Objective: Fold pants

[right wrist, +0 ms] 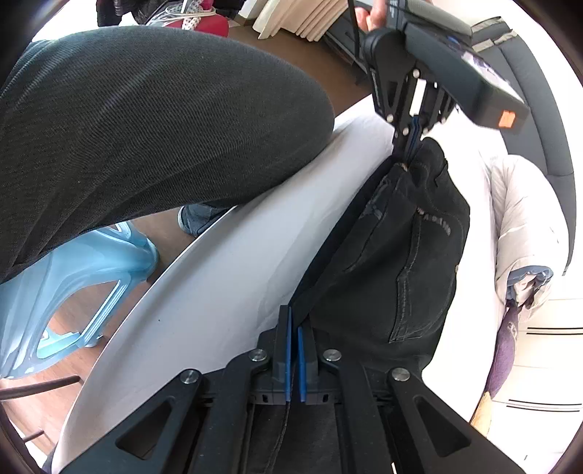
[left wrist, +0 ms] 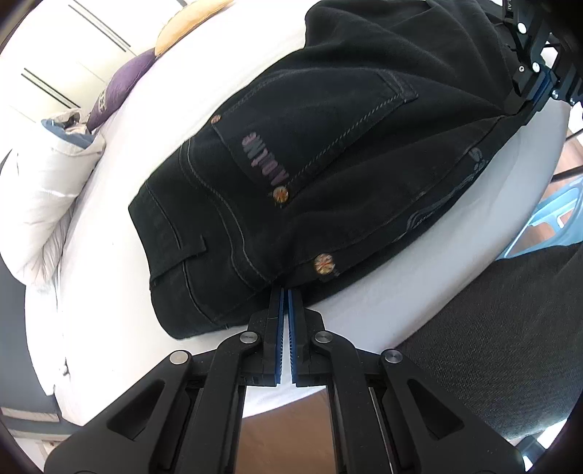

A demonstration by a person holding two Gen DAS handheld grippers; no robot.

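Left gripper (left wrist: 285,291): black linkage arms, blue-lined pads, jaws drawn together and clamped on the edge of the pants (left wrist: 328,153) at the waist end, just beside a copper rivet (left wrist: 323,263). Right gripper (right wrist: 294,321): same build, jaws nearly together and pinching a dark fold of the same garment further along that edge; it also shows at the top right of the left wrist view. Pants: black denim, folded lengthwise, back pocket (left wrist: 320,124) uppermost with faded lettering along its rim, grey topstitching, a second rivet (left wrist: 280,194) at the pocket corner; stretched between the two grippers and lying partly on the bed (left wrist: 109,255). Bed: white sheet, rounded edge, near the person's leg (right wrist: 145,127) in grey ribbed fabric. Quilted white duvet (left wrist: 47,189): bunched at the far side of the sheet. Purple pillow (left wrist: 120,87) and yellow pillow (left wrist: 189,25): beyond the duvet, against white cabinet doors. Pale blue plastic stool (right wrist: 73,284): on the wooden floor (right wrist: 65,328) beside the bed.
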